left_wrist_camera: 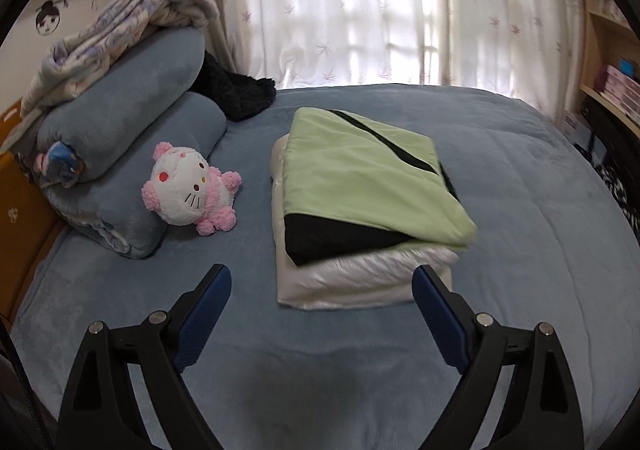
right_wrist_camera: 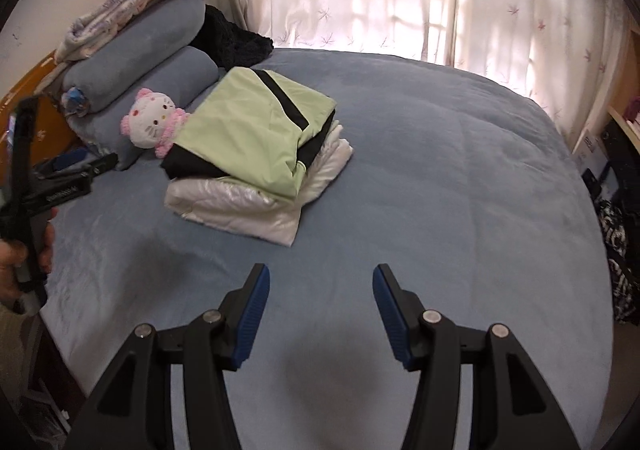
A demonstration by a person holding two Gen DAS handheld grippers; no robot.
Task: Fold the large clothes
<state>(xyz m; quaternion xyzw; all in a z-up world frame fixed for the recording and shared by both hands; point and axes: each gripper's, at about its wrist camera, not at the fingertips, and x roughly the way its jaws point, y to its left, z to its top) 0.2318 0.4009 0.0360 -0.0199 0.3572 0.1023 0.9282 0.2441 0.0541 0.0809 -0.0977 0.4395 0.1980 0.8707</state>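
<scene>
A folded light green and black garment (left_wrist_camera: pixel 372 178) lies on top of a folded shiny white garment (left_wrist_camera: pixel 360 282), stacked on the blue bed (left_wrist_camera: pixel 320 370). The stack also shows in the right wrist view, the green one (right_wrist_camera: pixel 244 122) over the white one (right_wrist_camera: pixel 240 210). My left gripper (left_wrist_camera: pixel 322 282) is open and empty, hovering just in front of the stack's near edge. My right gripper (right_wrist_camera: pixel 320 286) is open and empty, above bare bed to the right of and nearer than the stack. The left gripper also shows at the left edge of the right wrist view (right_wrist_camera: pixel 68 174).
A pink and white plush cat (left_wrist_camera: pixel 188 188) lies left of the stack. Rolled blue blankets (left_wrist_camera: pixel 132 142) with a patterned blanket on top sit at the headboard, with a black fluffy item (left_wrist_camera: pixel 236 90) behind. Curtains (left_wrist_camera: pixel 360 10) hang behind the bed. Shelves (left_wrist_camera: pixel 612 90) stand at the right.
</scene>
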